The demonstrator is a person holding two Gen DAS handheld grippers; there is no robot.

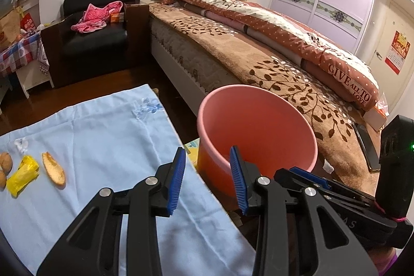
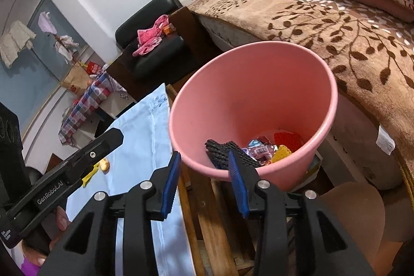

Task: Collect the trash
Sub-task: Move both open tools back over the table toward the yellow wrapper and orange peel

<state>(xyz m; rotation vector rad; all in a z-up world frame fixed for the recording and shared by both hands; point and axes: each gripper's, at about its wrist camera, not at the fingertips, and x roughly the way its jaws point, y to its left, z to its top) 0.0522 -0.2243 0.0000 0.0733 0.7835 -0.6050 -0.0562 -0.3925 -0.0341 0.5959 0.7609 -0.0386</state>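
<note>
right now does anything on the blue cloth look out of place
Yes: scraps sit loose on the blue cloth instead of in the pink bin: a yellow wrapper, an orange peel piece and walnuts at its left edge.

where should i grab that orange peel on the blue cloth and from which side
Take the orange peel across its narrow width, near its middle, coming down from above with the left gripper, whose jaws are open and empty. It lies flat and long on the blue cloth, so only its two long curled edges offer a hold.
</note>
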